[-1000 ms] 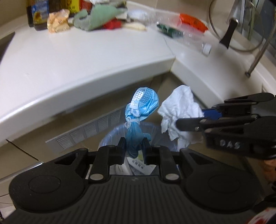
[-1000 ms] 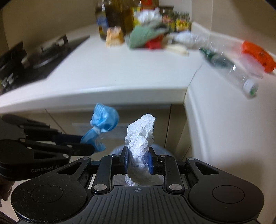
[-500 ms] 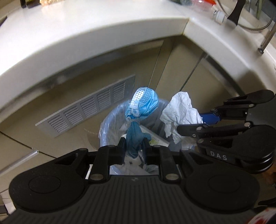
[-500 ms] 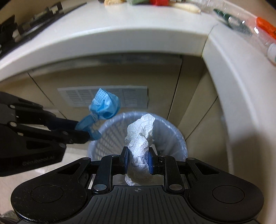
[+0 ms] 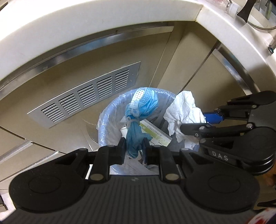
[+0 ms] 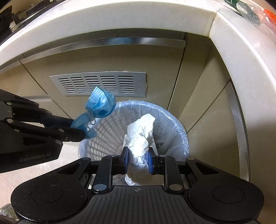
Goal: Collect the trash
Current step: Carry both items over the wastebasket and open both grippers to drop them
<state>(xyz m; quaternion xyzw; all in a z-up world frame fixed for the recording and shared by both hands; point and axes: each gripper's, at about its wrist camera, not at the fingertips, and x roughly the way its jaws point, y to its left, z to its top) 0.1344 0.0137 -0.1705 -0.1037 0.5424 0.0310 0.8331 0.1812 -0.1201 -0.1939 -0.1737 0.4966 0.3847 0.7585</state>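
The left gripper (image 5: 133, 148) is pinching a crumpled blue face mask (image 5: 141, 110) between nearly closed fingers, and the right gripper (image 6: 137, 157) is clamping a wad of white tissue (image 6: 140, 136). Both are hanging over the lined waste basket (image 6: 174, 120), which seems to be holding a green-and-white packet (image 5: 155, 132).

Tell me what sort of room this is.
Most likely a home kitchen: a white countertop wraps around a corner above beige cabinet doors, a stove shows at the counter's far left, and a lined trash basket sits on the floor below.
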